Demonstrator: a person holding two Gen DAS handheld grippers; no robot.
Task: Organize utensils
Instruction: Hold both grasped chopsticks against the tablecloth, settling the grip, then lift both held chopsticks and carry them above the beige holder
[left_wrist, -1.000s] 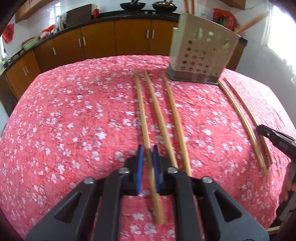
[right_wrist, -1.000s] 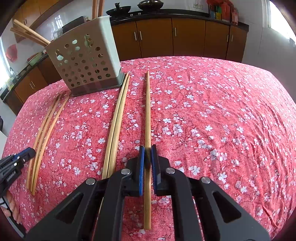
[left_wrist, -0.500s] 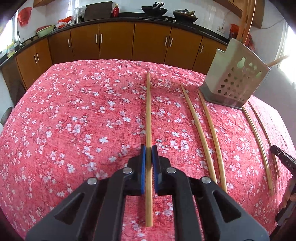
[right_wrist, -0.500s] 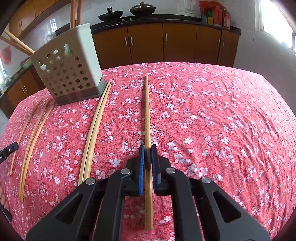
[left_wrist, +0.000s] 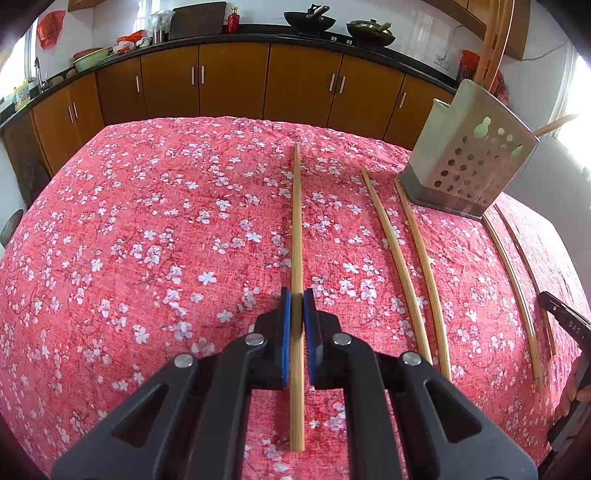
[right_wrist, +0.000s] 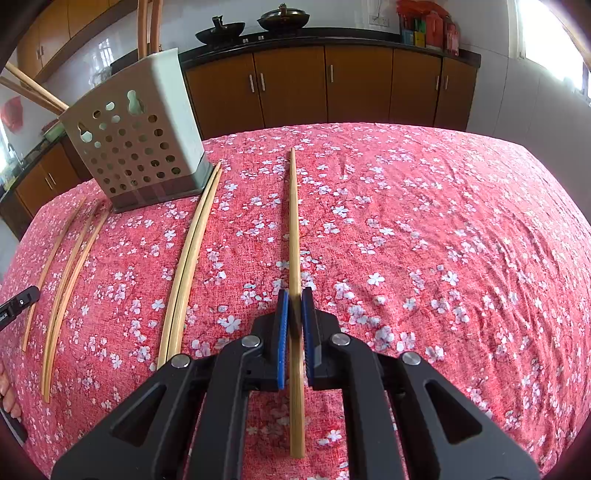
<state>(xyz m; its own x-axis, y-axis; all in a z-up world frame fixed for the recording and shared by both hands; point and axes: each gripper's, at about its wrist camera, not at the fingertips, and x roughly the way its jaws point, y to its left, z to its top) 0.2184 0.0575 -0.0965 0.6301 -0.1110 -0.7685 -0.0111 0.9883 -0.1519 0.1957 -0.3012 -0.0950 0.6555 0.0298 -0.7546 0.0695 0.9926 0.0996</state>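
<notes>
One bench (left_wrist: 122, 229) with a red floral cloth carries everything; brown kitchen cabinets (left_wrist: 236, 81) run behind it. Perforated utensil holder (left_wrist: 469, 166) stands upright near the far edge of the bench, with several chopsticks already sticking out of its top.

Left tongs (left_wrist: 296, 306) are clenched on a single chopstick (left_wrist: 296, 221), blue pads pressing its sides near the thick end; the stick runs straight ahead toward the far edge. Whether it is lifted clear of the cloth or still resting on it, can't tell.

Right tongs (right_wrist: 294, 306) are likewise clamped on another chopstick (right_wrist: 293, 221), same grip, stick pointing at the far edge, just right of the holder in that view.

Loose sticks on the cloth: a pair (left_wrist: 406, 266) lying side by side between the left-held stick and the holder's base, far ends near the base. Another pair (right_wrist: 192, 258), touching each other, runs from the holder's base corner toward the near edge, between the holder and the right-held stick.
</notes>
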